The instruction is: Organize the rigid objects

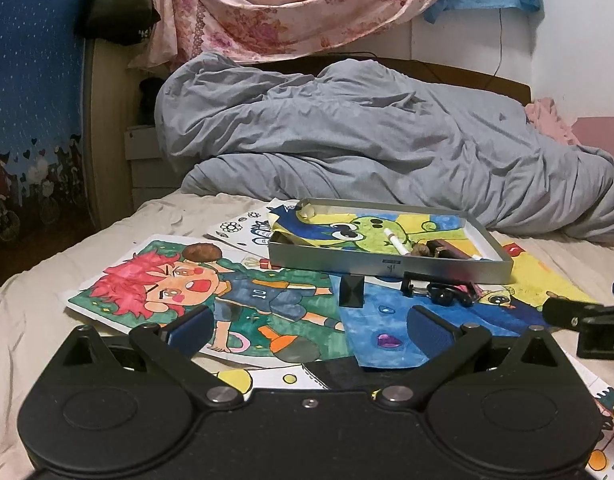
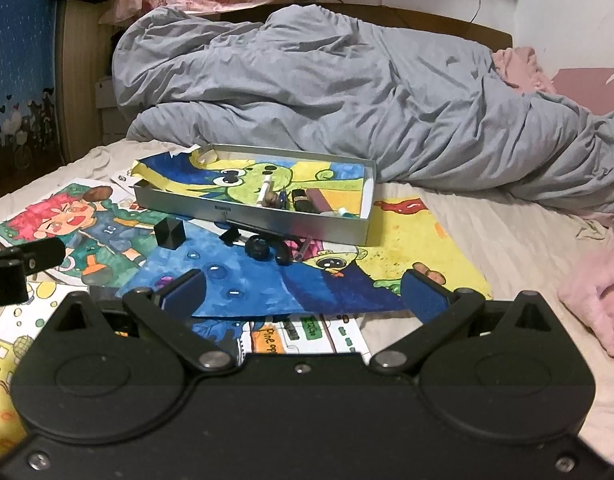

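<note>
Currently both tongs hover low over the bed, empty. Left tongs (image 1: 307, 330) spread wide, blue pads apart, nothing between. Ahead of them, loose on the coloured drawings: small black faceted block (image 1: 351, 290), black clip-like piece (image 1: 408, 283), black rounded earbud-like items (image 1: 447, 295), all just in front of the shallow silver metal tray (image 1: 387, 270). Tray already holds a white marker (image 1: 396, 245) and some dark small pieces. Right tongs (image 2: 303, 294) likewise spread wide, holding nothing, aimed at the same cluster. The block looks light, stiff, smooth-sided; likely slippery, so pinch across its flat opposite faces. Earbud-like items are rounded and may roll; take them at the middle. Paper underneath may slide.
</note>
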Motion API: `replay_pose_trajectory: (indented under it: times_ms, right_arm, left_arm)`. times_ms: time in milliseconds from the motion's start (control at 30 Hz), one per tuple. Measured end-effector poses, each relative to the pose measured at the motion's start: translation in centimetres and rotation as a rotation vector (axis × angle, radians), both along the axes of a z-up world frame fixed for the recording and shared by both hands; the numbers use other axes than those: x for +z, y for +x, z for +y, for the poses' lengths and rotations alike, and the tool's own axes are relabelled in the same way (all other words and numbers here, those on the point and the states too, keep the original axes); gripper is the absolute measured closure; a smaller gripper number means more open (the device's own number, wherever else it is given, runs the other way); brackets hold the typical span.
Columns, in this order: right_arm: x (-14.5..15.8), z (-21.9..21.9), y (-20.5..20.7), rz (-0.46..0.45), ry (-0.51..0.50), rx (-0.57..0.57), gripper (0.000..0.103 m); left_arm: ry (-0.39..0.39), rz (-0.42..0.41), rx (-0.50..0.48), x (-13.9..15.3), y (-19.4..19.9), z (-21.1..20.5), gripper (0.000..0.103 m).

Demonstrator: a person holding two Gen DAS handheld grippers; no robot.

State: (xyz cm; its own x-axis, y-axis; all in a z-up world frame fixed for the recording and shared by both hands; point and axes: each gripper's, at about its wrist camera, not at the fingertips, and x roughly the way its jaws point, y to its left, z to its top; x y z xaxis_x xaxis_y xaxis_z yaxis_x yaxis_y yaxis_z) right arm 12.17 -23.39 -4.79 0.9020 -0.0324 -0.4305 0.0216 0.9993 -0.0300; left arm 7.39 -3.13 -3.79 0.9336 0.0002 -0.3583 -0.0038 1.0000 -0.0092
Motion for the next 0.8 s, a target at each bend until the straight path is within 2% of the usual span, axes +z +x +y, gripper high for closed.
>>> replay_pose_trajectory:
  times_ms: [667, 800]
  right_arm:
    - [-0.4, 0.3, 1.4, 0.037, 0.0, 0.022, 0.0]
    - [0.3, 0.5, 1.8, 0.003, -0.033, 0.039, 0.0]
  left_arm:
    - [-0.017, 0.038, -0.003, -0.4, 1.0, 0.2, 0.001]
    - [-0.021, 0.041, -0.011, -0.4, 1.2, 0.2, 0.001]
